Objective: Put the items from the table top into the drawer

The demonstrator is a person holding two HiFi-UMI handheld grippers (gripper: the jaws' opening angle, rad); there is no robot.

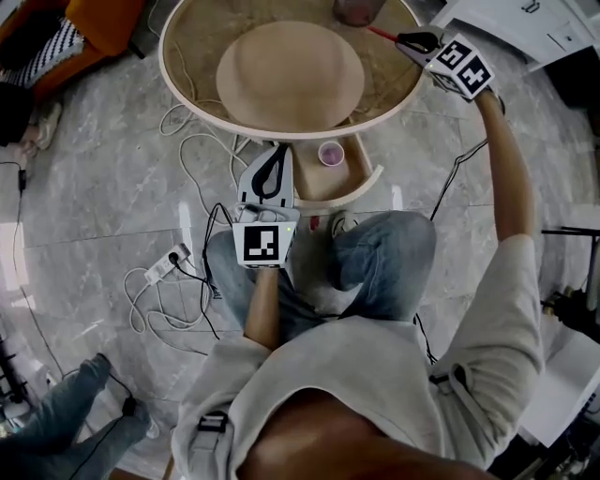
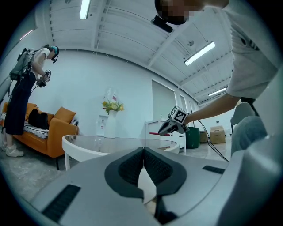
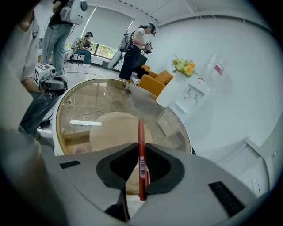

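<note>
Red pen (image 3: 141,150) clamped between part-closed jaws of right gripper (image 1: 415,43), held above counter (image 1: 178,84) rim, not yet delivered. Drawer (image 1: 364,183) open; pink cup (image 1: 330,153) noted inside. Dark container (image 1: 358,9) left on counter. Left gripper (image 1: 272,173) jaws closed, empty.

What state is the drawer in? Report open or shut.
Open: the drawer juts out from under the table, with a pink cup inside.

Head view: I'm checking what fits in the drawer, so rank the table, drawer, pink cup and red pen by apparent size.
Largest: table.
Second: drawer.
Unranked: pink cup and red pen look too close. The pen is longer but thin, with one end hidden in the right tool.
</note>
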